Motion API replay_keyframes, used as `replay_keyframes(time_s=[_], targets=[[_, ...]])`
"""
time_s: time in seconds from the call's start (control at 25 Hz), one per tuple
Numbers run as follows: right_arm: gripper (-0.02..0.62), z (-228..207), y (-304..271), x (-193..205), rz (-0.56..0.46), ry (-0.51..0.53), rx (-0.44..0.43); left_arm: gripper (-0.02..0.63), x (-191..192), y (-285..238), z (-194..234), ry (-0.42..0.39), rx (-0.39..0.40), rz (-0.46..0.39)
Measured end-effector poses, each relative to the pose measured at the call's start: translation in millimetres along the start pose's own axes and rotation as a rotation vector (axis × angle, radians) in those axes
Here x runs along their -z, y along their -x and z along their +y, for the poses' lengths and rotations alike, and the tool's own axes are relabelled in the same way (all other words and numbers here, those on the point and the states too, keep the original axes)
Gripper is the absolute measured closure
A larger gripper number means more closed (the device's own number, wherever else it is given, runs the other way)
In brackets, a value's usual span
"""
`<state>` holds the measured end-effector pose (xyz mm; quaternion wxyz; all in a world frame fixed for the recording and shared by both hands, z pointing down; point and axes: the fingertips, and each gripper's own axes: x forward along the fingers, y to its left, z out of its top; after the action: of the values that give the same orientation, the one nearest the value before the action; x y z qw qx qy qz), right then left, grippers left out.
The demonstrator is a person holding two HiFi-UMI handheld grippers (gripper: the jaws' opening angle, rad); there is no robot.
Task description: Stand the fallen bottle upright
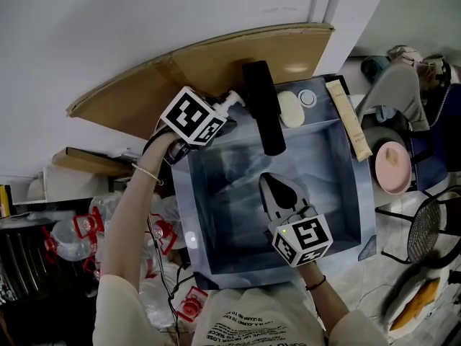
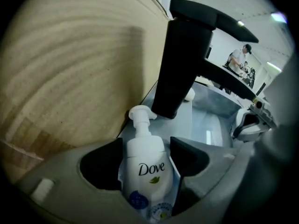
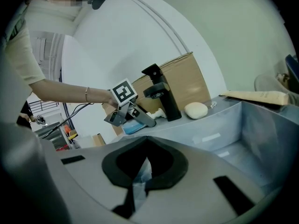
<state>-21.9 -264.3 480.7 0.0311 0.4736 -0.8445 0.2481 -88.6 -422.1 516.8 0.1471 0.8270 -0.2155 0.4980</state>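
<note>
**Left claw clamped on the fallen Dove bottle at the far-left sink ledge**

A big sheet of cardboard point(image 1: 216, 63) leans against the wall behind everything. In front of it sits the grey sink point(image 1: 346, 193), with a blocky black faucet point(image 1: 263, 107) rising from its far ledge. The left gripper point(image 2: 145, 160) reaches in at the far-left corner, its two dark pads pressed against either side of the white Dove pump bottle point(image 2: 147, 148). The bottle lies on its side there, its pump nozzle pointing right, just beside the faucet's foot. The right gripper point(image 3: 140, 178) hangs over the near part of the basin, jaws drawn together with nothing in them. A pale bar of soap point(image 1: 291, 109) rests on the ledge just right of the faucet.
</note>
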Motion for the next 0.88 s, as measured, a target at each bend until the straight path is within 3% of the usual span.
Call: replay_keyframes(time_s=[0.24,0.4,0.56,0.88], targets=[[0.592,2,-1,1,0.003,0.002,-0.007,0.290,-1,0,-2,-0.008,0.018,0.002],[0.592,5,-2,0,0.011,0.063,-0.005,0.322,-1,0,0,-0.003,0.022,-0.005],[0.592,10,-3,0,0.009,0.044,-0.015,0.337,-2,0,0,-0.001,0.021,-0.002],[0.592,14,1,-4,0.001,0.053,-0.017,0.345,-3,0,-3,-0.046,-0.018,-0.008]])
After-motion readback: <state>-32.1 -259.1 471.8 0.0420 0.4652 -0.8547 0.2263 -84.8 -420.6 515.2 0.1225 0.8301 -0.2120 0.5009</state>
